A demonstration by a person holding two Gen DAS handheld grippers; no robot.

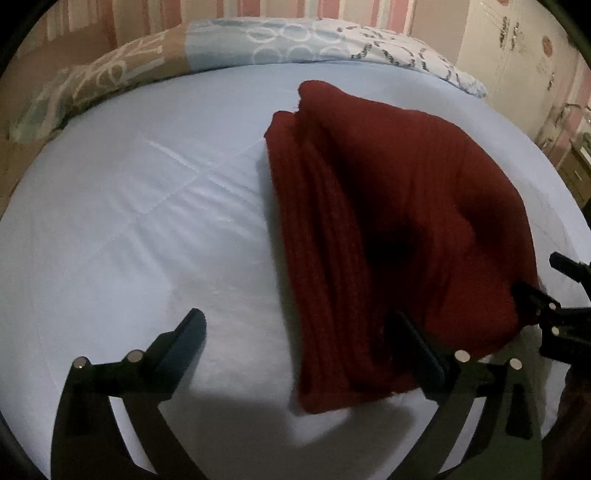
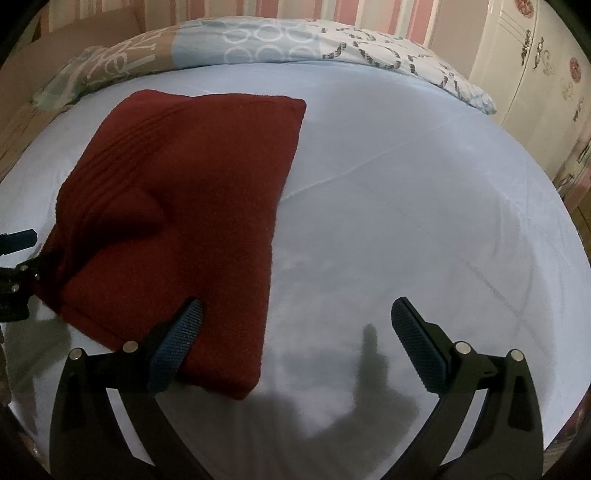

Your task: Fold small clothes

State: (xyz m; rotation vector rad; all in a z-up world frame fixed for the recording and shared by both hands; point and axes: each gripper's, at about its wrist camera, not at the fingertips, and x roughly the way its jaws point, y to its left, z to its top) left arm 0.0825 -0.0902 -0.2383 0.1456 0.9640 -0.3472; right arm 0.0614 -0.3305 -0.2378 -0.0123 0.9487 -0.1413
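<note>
**Folded red knit on the bed, both grippers spread at its near edge**

A dark red ribbed knit garment [image 1: 388, 221] lies folded into a thick, roughly rectangular bundle on the pale blue bedsheet [image 1: 129, 240]. Stacked layers show along its left side in the left wrist view, and a soft dent sits in the top layer near the middle. In the right wrist view the same garment [image 2: 184, 206] fills the left half of the bed, with one corner pointing toward the pillows and its near edge close to the camera.

The left gripper [image 1: 295, 339] hangs over the near left corner of the bundle with its jaws wide apart. Its right finger lies over the red fabric at the bundle's near edge; its left finger stands over bare sheet, well clear of the cloth. Nothing is clamped.

The right gripper [image 2: 295, 332] also has its jaws spread wide. Its left finger overlaps the near right edge of the garment, and its right finger is over bare sheet. No fabric is pinched between them. Each gripper shows at the edge of the other's view, beside the near end of the bundle.

Beyond the garment, a patterned pillow [image 2: 258, 44] in tan, light blue and white lies along the head of the bed. Behind it stands a pink-and-cream striped wall [image 1: 295, 7], and a cream wardrobe [image 2: 535, 66] with ornate handles stands at the right.
</note>
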